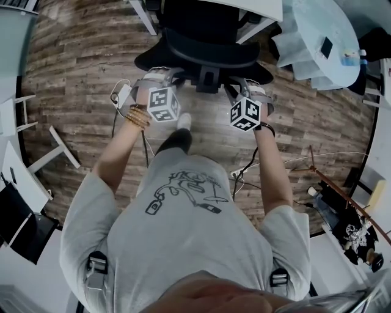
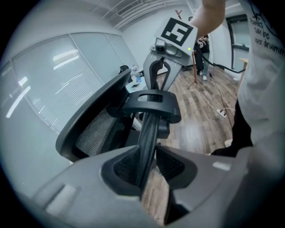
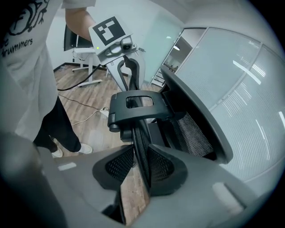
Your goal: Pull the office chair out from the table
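Gripping the black back bar (image 2: 149, 129) of the office chair (image 1: 208, 52) with left tool (image 2: 144, 169) and right tool (image 3: 141, 167), pads pressed on it either side of the centre bracket (image 3: 139, 107). Standing on the wood floor (image 1: 79, 73), seat tucked in at the white table (image 1: 264, 8).

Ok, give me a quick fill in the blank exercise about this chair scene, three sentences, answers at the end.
1. The office chair is gripped by ____ tools: the left tool and the right tool, each shut on its top rim.
2. The floor under the chair is ____ planking.
3. Each tool carries a cube with square black-and-white ____.

Missing words: two; wood; markers.
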Tool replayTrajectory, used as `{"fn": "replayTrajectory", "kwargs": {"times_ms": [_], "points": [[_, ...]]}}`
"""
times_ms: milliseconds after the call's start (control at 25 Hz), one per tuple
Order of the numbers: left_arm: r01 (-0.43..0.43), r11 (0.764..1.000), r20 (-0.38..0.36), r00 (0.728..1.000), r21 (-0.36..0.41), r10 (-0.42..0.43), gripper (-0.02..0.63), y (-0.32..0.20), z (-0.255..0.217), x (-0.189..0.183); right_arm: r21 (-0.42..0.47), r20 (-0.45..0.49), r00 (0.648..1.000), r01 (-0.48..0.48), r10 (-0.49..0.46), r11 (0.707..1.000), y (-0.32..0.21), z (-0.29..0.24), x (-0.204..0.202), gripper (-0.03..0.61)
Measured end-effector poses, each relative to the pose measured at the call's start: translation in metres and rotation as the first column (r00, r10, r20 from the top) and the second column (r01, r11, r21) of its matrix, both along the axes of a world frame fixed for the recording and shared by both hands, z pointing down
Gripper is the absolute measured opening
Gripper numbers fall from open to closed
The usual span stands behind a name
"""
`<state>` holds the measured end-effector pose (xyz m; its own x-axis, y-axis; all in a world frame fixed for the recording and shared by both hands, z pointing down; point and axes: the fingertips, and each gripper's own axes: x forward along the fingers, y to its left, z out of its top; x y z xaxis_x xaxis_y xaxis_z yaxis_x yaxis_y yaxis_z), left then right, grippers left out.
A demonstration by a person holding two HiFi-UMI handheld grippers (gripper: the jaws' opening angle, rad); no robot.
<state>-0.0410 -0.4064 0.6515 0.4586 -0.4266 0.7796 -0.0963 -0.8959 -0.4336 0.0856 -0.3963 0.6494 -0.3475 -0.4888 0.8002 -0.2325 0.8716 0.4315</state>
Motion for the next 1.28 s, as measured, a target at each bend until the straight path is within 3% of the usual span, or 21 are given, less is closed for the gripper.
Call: {"fn": "replayTrajectory", "kwargs": {"times_ms": [840, 1280], "points": [[0.016, 0.999, 0.002, 1.0, -0.043, -0.016, 0.11, 0.072, 0.004, 0.011, -0.035, -0.009, 0.999, -0.036, 0.035, 0.999, 0.069, 0.001, 0.012, 0.107], [0.025, 0.998, 0.004, 1.0, -0.06, -0.025, 0.109, 0.143, 0.0, 0.015, -0.04, 0.013, 1.0, -0.007, 0.008, 0.999, 0.138, -0.002, 0.016, 0.107]]}}
